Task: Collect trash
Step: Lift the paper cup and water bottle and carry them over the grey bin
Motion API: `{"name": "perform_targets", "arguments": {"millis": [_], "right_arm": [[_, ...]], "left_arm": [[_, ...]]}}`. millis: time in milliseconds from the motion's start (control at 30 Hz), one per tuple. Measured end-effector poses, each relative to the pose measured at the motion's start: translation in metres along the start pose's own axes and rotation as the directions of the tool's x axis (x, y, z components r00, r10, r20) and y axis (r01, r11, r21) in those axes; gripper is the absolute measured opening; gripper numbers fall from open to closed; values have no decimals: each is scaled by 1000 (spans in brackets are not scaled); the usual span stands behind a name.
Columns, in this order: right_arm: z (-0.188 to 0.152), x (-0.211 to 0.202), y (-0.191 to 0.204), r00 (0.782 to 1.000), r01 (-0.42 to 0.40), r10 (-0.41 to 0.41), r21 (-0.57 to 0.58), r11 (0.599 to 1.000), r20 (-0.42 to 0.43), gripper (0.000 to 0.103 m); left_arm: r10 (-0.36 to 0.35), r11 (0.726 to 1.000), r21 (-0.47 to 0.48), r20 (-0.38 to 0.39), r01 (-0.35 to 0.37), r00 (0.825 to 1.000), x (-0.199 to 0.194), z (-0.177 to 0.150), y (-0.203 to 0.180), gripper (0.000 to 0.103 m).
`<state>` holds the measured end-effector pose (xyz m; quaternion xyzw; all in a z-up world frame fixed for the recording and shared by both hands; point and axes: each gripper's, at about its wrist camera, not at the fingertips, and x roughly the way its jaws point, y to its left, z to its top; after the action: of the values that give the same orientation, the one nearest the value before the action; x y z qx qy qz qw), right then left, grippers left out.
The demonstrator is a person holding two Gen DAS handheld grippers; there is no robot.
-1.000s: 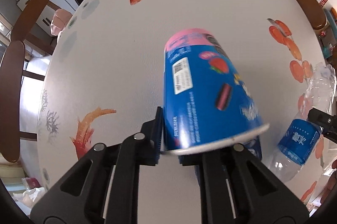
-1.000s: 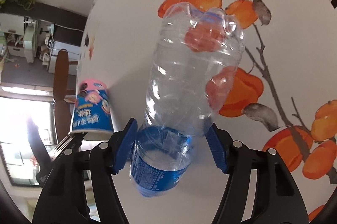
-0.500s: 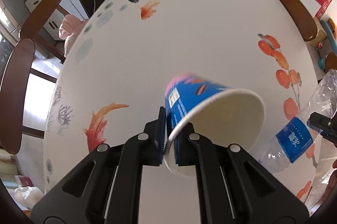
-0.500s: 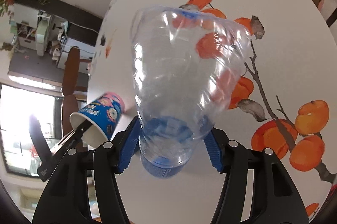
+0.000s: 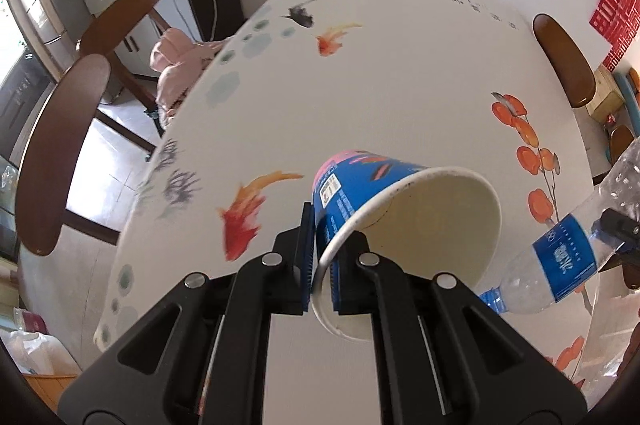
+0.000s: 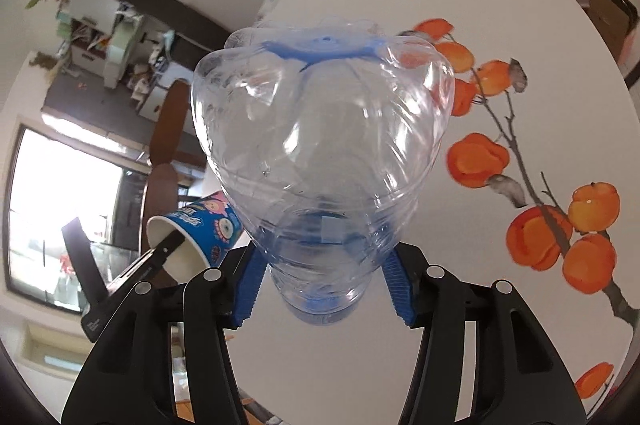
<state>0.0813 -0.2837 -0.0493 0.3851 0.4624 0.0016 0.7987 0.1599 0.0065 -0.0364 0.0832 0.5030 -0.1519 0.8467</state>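
Two jaws clenched, left gripper (image 5: 318, 267) on paper cup (image 5: 404, 221), right gripper (image 6: 322, 291) on plastic bottle (image 6: 324, 161), above table (image 5: 380, 73).

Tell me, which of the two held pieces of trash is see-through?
The plastic water bottle, clamped in the right gripper: clear walls, blue label. The paper cup, pinched at its rim by the left gripper, is opaque blue and pink.
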Motion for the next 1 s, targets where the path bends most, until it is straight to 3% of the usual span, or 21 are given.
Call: {"name": "perform_targets", "arguments": {"millis": [333,533,733,1000], "right_arm": [[-45,19,76,993,-76,63,-136,988,-95,55],[-91,52,139,970,-160,110,-230,960,-215,55],[-156,99,209,923,-252,124,-328,911,-364,55],[-259,160,291,830,-361,64,-446,819,-554,55]], "left_arm": [[74,990,-124,29,-70,997,-50,-55,79,5],[161,959,-239,25,-151,987,-83,-111,148,5],[233,902,-370,-23,-225,972,-111,-190,217,5],[269,803,-509,-154,-310,951,-123,-306,289,5]]}}
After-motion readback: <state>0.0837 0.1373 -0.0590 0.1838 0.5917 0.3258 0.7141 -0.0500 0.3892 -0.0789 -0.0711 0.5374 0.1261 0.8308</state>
